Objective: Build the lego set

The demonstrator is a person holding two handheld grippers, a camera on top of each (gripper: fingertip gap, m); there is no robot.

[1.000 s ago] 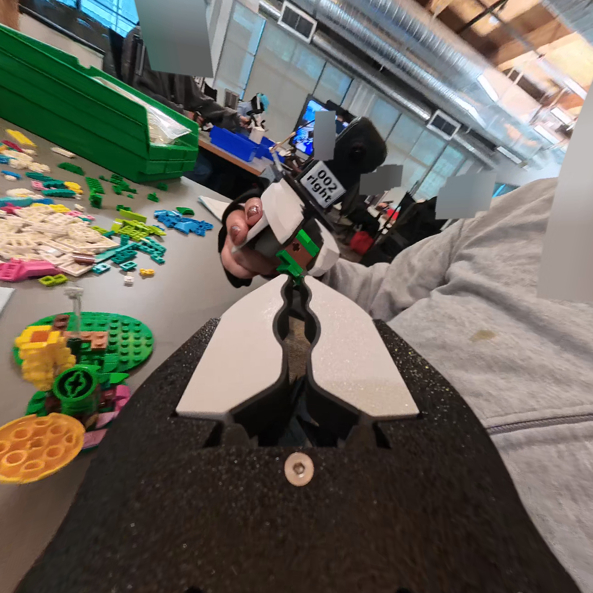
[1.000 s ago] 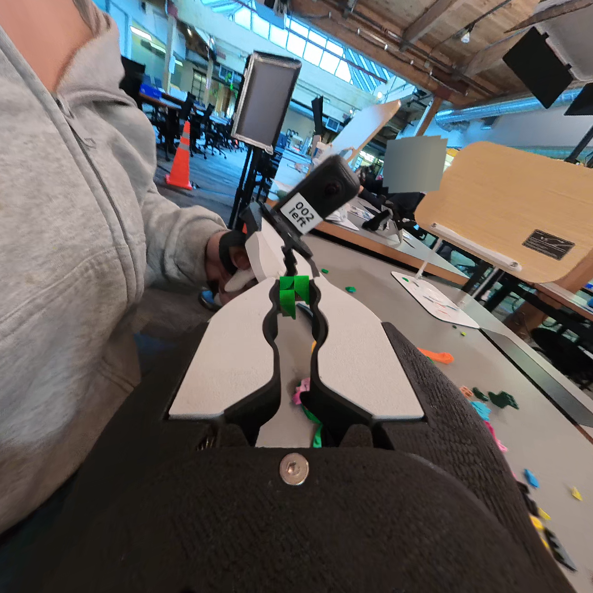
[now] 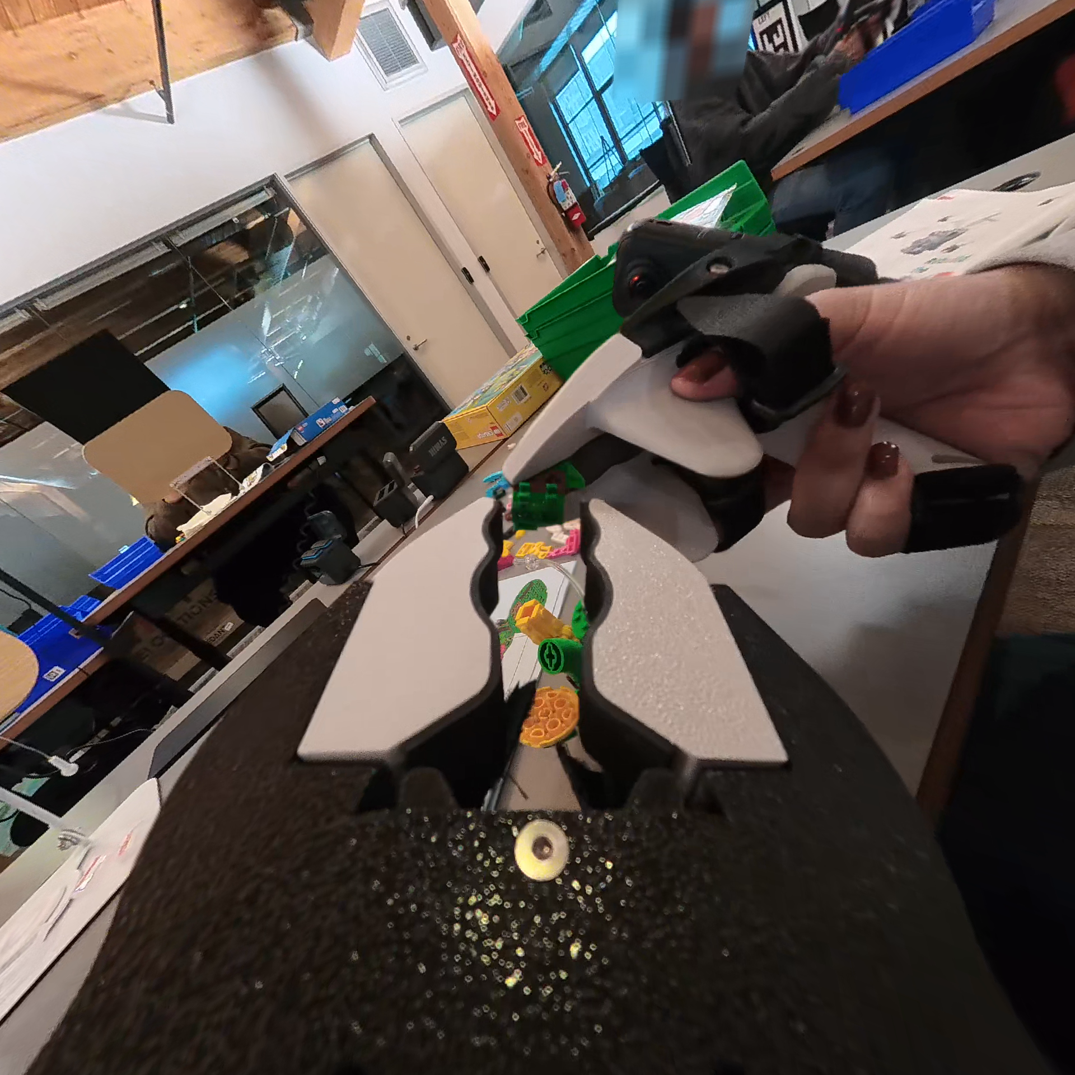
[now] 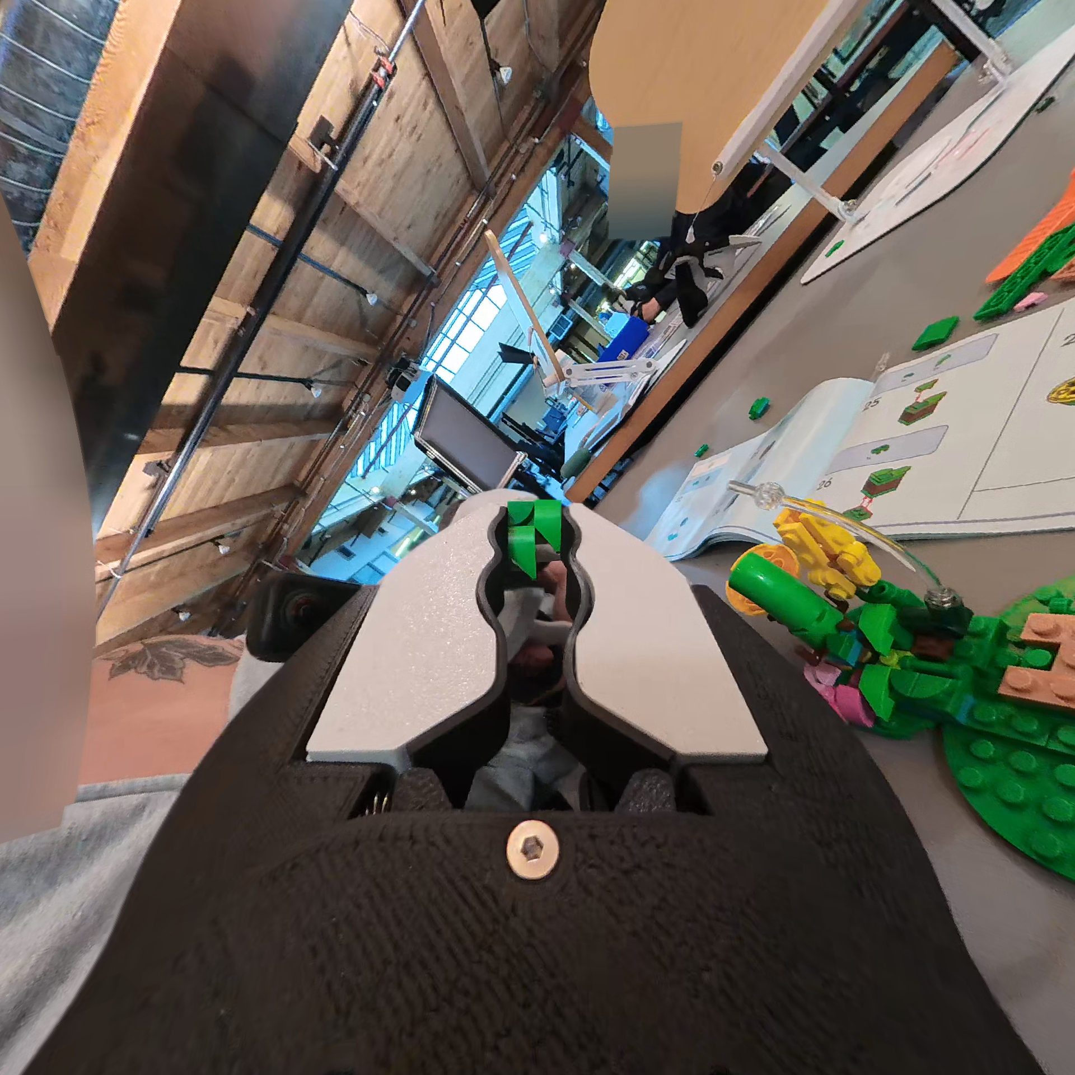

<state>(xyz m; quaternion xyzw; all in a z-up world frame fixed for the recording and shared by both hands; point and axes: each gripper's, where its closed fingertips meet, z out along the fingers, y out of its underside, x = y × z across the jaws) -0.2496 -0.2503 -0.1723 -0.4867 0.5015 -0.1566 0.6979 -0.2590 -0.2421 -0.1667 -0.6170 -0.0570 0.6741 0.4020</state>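
My right gripper [image 4: 534,518] is shut on a small green brick cluster [image 4: 532,535] with a brown part, and both pads press its sides. In the left wrist view the right gripper [image 3: 541,483] comes in from the right, held by a hand [image 3: 931,407], and holds the cluster [image 3: 538,503] in the air just in front of my left fingertips. My left gripper [image 3: 541,515] is open. The cluster sits at the mouth of its jaws with a gap on each side. The left gripper's camera [image 4: 296,611] shows behind the right fingers.
A brick model with a green pipe [image 4: 779,593] and a yellow flower [image 4: 826,547] stands on a round green plate [image 4: 1018,773] on the grey table. An open instruction booklet [image 4: 931,454] lies behind it. Green bins [image 3: 640,291], a yellow box [image 3: 500,401] and loose bricks [image 3: 547,547] lie farther off. Left and right tips are no more than a few centimetres apart.
My left gripper was shut at the tip of the green cluster and has opened. Both grippers have rolled and turned over the table. The right gripper kept its hold on the cluster.
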